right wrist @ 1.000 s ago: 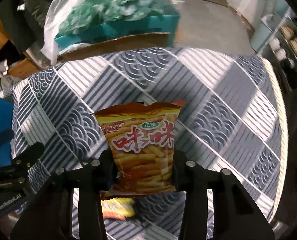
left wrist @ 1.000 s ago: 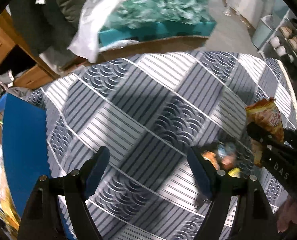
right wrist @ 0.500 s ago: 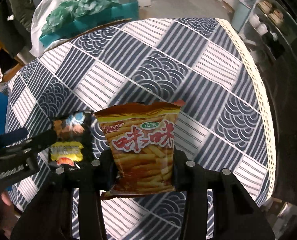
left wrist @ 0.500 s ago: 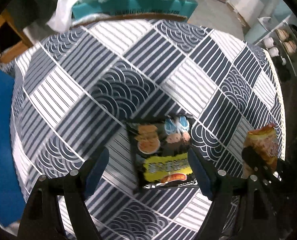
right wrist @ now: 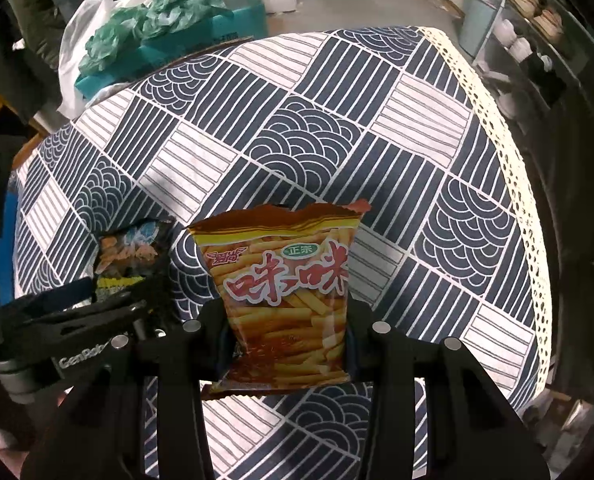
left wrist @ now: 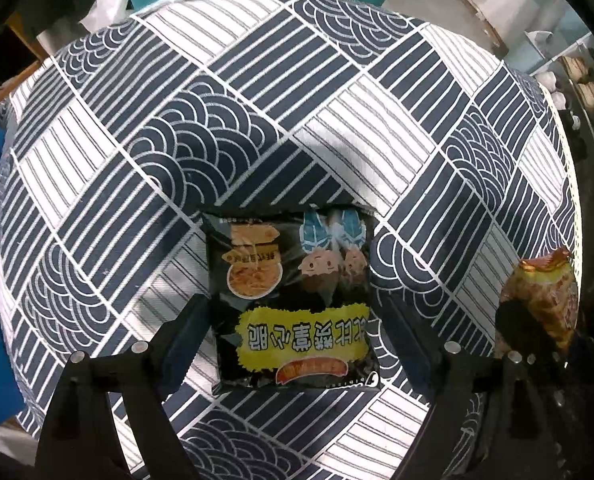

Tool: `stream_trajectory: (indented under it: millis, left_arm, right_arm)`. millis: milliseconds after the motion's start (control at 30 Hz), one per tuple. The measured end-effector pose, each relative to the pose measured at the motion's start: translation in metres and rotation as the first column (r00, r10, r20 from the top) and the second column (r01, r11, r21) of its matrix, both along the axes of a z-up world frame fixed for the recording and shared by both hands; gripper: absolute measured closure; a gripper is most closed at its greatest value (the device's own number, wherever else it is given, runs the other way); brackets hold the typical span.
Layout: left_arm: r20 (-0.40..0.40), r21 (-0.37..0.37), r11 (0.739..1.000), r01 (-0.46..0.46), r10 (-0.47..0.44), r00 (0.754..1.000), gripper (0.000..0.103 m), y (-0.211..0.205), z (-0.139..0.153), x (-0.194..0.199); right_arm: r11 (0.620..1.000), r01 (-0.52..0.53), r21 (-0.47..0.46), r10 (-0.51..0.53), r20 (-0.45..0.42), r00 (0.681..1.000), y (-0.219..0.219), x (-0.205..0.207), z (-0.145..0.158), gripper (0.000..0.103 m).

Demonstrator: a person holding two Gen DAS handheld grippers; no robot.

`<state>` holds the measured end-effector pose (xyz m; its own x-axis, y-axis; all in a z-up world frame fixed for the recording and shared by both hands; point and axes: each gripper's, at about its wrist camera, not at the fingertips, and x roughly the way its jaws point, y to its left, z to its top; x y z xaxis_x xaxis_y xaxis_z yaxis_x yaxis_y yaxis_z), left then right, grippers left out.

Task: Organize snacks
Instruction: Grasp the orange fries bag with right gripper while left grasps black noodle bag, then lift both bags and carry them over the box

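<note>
The counter point(left wrist: 377, 128), under a patterned cloth, carries a black bag point(left wrist: 293, 304) lying flat. The left gripper point(left wrist: 297, 332) points straight down over the black bag, straddling it, jaws opening and not yet pressing. It should sink squarely, then close on the bag's sides. Just right of the black bag, the right gripper point(right wrist: 289, 344) grasps an orange bag point(right wrist: 285, 292), held upright.

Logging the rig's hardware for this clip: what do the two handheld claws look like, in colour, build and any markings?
Both claws are matte black plastic. The left claw has two angular fingers with dark blue pads on the inner faces and round silver fastener heads along the linkages. The right claw has the same black fingers and silver fasteners. Seen from the right wrist view, the left claw's body carries white lettering, only partly readable. No cables or sleeves show.
</note>
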<state>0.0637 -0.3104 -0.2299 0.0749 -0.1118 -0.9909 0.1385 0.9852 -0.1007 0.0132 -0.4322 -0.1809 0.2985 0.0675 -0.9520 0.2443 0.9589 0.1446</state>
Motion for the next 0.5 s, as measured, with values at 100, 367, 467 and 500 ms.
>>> stream_trajectory:
  millis: [100, 367, 467, 500]
  left_arm:
    - [0.030, 0.014, 0.999, 0.031, -0.031, 0.999, 0.016, -0.004, -0.006, -0.004]
    - [0.092, 0.032, 0.992, 0.125, -0.127, 0.988, 0.035, 0.000, -0.003, -0.023]
    - [0.113, 0.054, 0.989, 0.135, -0.140, 0.984, 0.035, 0.011, 0.001, -0.024]
    - [0.120, 0.057, 0.989, 0.139, -0.145, 0.982, 0.035, 0.016, 0.004, -0.024]
  right_arm:
    - [1.000, 0.006, 0.005, -0.006, -0.002, 1.000, -0.001, -0.002, -0.002, 0.062]
    - [1.000, 0.000, 0.008, 0.000, -0.001, 1.000, 0.005, -0.008, -0.002, 0.062]
    - [1.000, -0.011, 0.003, 0.011, 0.008, 1.000, 0.011, -0.010, 0.002, 0.062]
    - [1.000, -0.016, -0.001, 0.016, 0.012, 1.000, 0.013, -0.010, 0.003, 0.062]
